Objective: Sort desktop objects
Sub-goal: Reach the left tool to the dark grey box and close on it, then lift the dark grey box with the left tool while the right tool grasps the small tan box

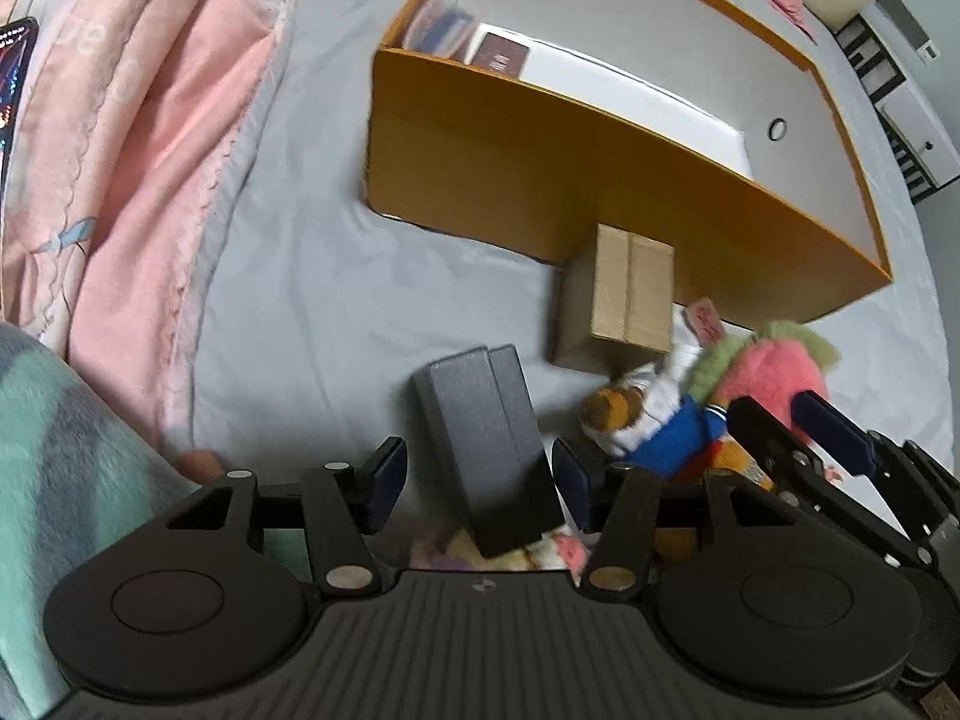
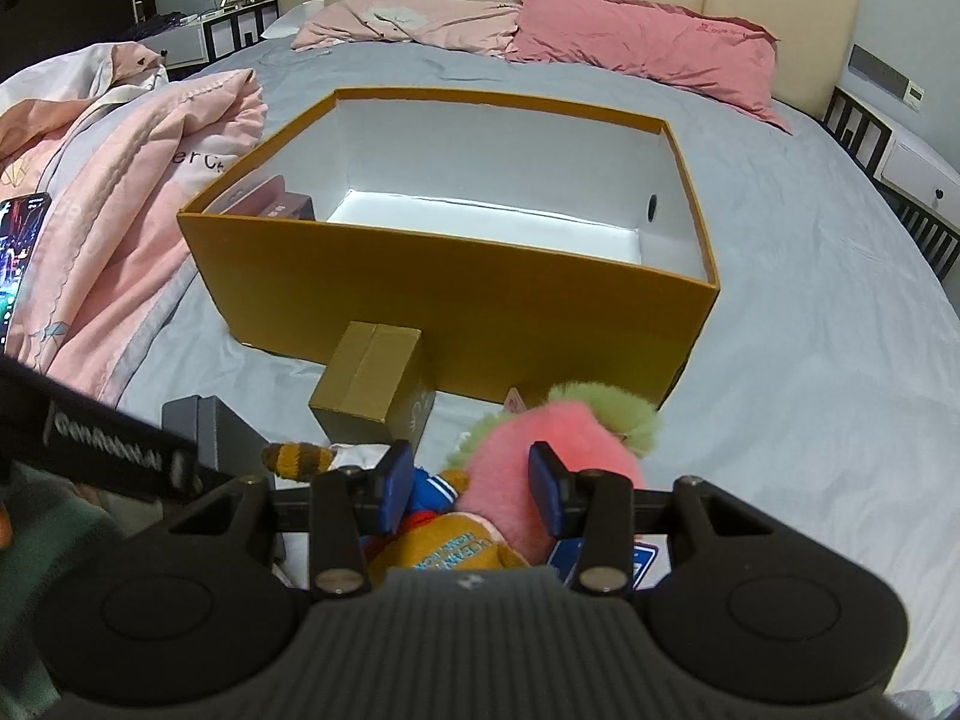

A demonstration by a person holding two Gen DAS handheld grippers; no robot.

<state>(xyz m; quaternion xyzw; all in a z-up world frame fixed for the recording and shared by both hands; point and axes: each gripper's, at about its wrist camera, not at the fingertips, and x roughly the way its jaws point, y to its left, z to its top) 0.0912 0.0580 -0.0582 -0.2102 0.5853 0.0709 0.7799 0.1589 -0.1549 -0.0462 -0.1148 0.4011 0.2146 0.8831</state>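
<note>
A dark grey box (image 1: 480, 420) lies tilted on the sheet between the jaws of my left gripper (image 1: 477, 468), which is open, with a gap at the left pad. My right gripper (image 2: 471, 480) is shut on a pink plush toy (image 2: 540, 426) with green fur, and a tiger plush in blue clothes (image 2: 432, 486) is squeezed beside its left pad. Both toys (image 1: 762, 366) (image 1: 648, 426) appear at the right of the left wrist view. Behind them stands a small brown carton (image 2: 372, 384) against the big orange box (image 2: 456, 300), which holds a dark red box (image 2: 288, 207).
The grey bed sheet (image 2: 810, 300) spreads to the right of the orange box. A pink quilt (image 2: 120, 180) with a lit phone (image 2: 18, 252) on it lies to the left. Pink pillows (image 2: 642, 48) and a headboard are at the back. A teal sleeve (image 1: 60, 450) is near the left gripper.
</note>
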